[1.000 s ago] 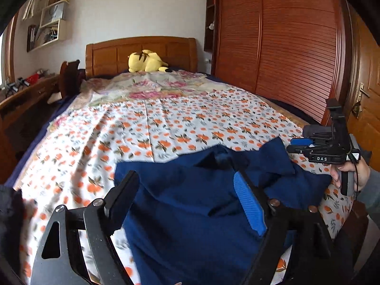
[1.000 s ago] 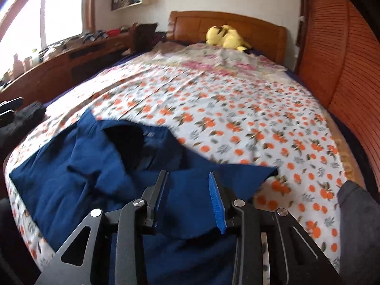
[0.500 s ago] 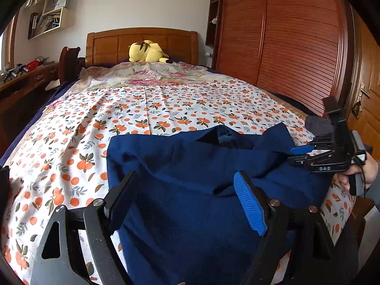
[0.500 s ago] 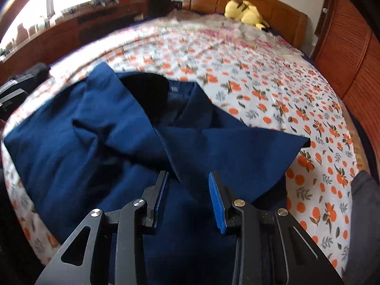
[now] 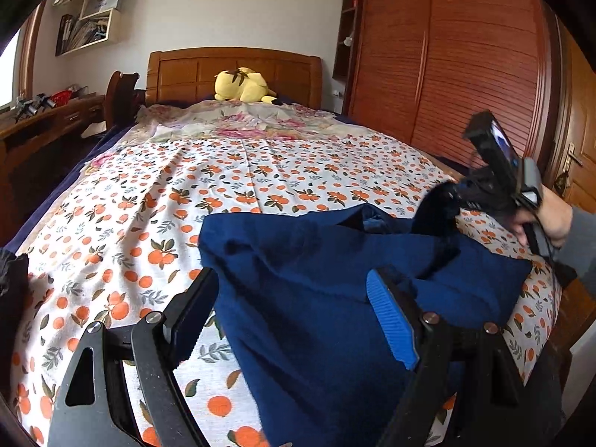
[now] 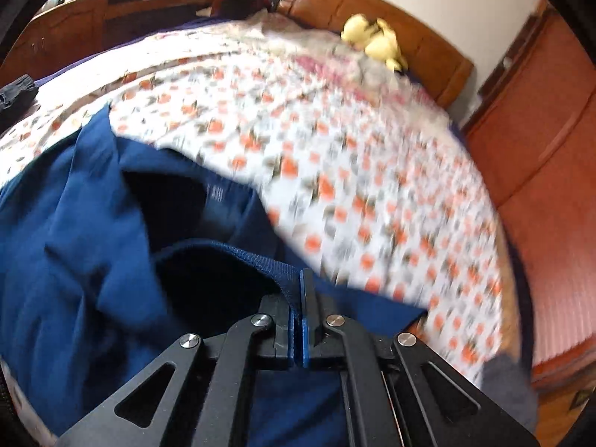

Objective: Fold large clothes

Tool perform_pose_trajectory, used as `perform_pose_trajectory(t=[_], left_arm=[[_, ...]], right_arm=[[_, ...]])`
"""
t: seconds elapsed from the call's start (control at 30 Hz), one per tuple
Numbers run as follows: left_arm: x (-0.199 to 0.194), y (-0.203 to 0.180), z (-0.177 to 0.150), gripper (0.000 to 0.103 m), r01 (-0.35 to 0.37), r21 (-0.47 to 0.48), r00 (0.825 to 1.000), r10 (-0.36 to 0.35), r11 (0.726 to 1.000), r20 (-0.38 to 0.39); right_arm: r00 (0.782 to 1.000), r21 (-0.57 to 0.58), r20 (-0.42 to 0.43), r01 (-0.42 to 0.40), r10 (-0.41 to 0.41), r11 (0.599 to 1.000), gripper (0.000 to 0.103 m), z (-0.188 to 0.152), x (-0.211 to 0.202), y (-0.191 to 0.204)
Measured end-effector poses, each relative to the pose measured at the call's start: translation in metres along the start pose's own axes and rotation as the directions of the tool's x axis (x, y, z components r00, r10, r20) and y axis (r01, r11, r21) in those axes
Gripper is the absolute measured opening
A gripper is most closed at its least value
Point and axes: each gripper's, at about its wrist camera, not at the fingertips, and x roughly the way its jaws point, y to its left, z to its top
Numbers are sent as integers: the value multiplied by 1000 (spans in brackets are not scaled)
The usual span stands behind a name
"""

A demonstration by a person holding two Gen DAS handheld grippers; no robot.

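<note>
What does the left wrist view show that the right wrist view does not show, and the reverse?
Only the left wrist view shows the left gripper, open above the blue garment, and the wall shelf. Only the right wrist view shows the right gripper shut on the garment's ribbed edge. Both show the orange-print bedsheet and the yellow plush toy.

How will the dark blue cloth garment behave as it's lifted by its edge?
The dark blue cloth garment looks floppy: it lies rumpled and sags below the right gripper, which pinches its hem. Probably light, and unlikely to slip, given the ribbed pads.
</note>
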Motion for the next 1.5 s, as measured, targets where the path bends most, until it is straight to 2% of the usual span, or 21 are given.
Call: perform_pose_trajectory(t=[0.17,0.3,0.37,0.5,0.63,0.73,0.87,0.93,1.2,1.33,1.4,1.5], left_arm=[[-2,6,0,82,-19,0,1000,19,1000,-3],[-5,13,0,82,-31,0,999,31,1000,-13],[-7,17,-3,82,-42,-2,999,42,999,-13],[-11,21,-8,82,-57,7,998,58,998,-17],[-15,28,-13,82,-74,11,997,74,997,-25],[-16,36,-17,82,-82,0,996,82,997,-32],[-19,45,-20,82,-95,-16,995,95,995,-37],[-19,47,-19,82,-96,-25,995,95,995,-34],[-14,42,-19,82,-85,-9,995,85,996,-45],[-12,42,-18,82,-81,-13,996,81,997,-44],[-11,44,-17,82,-81,-17,996,80,997,-46],[-9,44,-18,82,-82,-17,995,81,996,-50]], right_arm=[[1000,-16,21,19,-19,1000,2,37,18,22],[998,11,-22,-56,56,998,2,52,36,30],[997,18,-28,-75,76,997,7,52,48,27],[993,5,-22,-116,116,993,11,58,52,39],[984,-11,41,-173,173,985,24,61,43,45],[978,-76,45,-201,205,977,30,50,32,65],[969,-189,-2,-242,246,952,36,33,30,93],[975,-249,-11,-216,220,944,37,28,29,103],[994,-357,-71,-104,85,928,45,25,53,110],[999,-380,-39,-43,30,924,46,35,64,122],[999,-376,-14,-35,33,926,46,44,66,128],[996,-362,-2,-87,92,928,46,58,70,138]])
